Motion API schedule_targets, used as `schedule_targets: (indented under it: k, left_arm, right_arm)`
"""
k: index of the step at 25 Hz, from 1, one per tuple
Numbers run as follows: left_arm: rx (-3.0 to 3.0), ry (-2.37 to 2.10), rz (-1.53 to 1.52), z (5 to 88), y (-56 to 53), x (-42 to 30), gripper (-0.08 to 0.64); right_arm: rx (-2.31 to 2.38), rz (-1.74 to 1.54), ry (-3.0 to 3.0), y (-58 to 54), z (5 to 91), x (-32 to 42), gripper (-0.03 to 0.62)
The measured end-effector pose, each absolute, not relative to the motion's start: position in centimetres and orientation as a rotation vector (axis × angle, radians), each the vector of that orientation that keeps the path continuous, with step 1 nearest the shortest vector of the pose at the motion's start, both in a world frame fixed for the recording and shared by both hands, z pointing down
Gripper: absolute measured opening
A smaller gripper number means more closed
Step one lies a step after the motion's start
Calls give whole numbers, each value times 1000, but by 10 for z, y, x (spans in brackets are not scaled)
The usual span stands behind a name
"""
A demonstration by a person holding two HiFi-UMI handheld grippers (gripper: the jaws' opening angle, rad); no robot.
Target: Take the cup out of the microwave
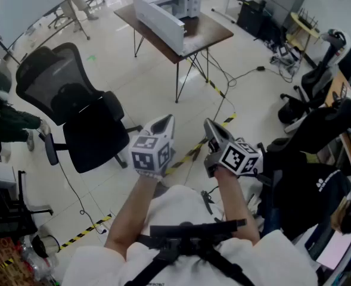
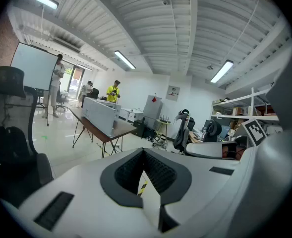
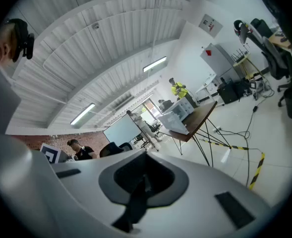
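Note:
A white microwave (image 1: 163, 11) stands on a brown table (image 1: 214, 34) at the far side of the room, with its inside facing away from me; no cup shows in any view. It appears small in the left gripper view as the microwave (image 2: 100, 115) and in the right gripper view as the microwave (image 3: 178, 114). Both grippers are held close to the person's chest, far from the table. The left gripper (image 1: 163, 123) (image 2: 144, 150) has its tips together with nothing between them. The right gripper (image 1: 210, 127) (image 3: 145, 162) is shut and empty too.
A black office chair (image 1: 74, 106) stands on the floor between me and the table, at the left. Yellow-black tape (image 1: 193, 151) and a cable (image 1: 229, 79) run across the tiles. More chairs and a seated person in black (image 1: 318, 189) crowd the right side. A whiteboard (image 1: 20, 5) stands far left.

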State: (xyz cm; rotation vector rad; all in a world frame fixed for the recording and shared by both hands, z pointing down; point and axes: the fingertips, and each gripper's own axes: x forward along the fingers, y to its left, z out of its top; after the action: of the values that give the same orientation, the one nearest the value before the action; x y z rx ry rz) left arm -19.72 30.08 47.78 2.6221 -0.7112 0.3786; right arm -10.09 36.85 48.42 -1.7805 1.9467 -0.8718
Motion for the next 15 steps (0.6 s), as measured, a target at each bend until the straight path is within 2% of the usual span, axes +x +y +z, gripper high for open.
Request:
schedule_targets:
  k: [15]
  left_arm:
    - [2568, -719, 449, 512, 315, -183, -8]
  right_arm:
    - [-1760, -929, 1836, 403, 516, -57, 0]
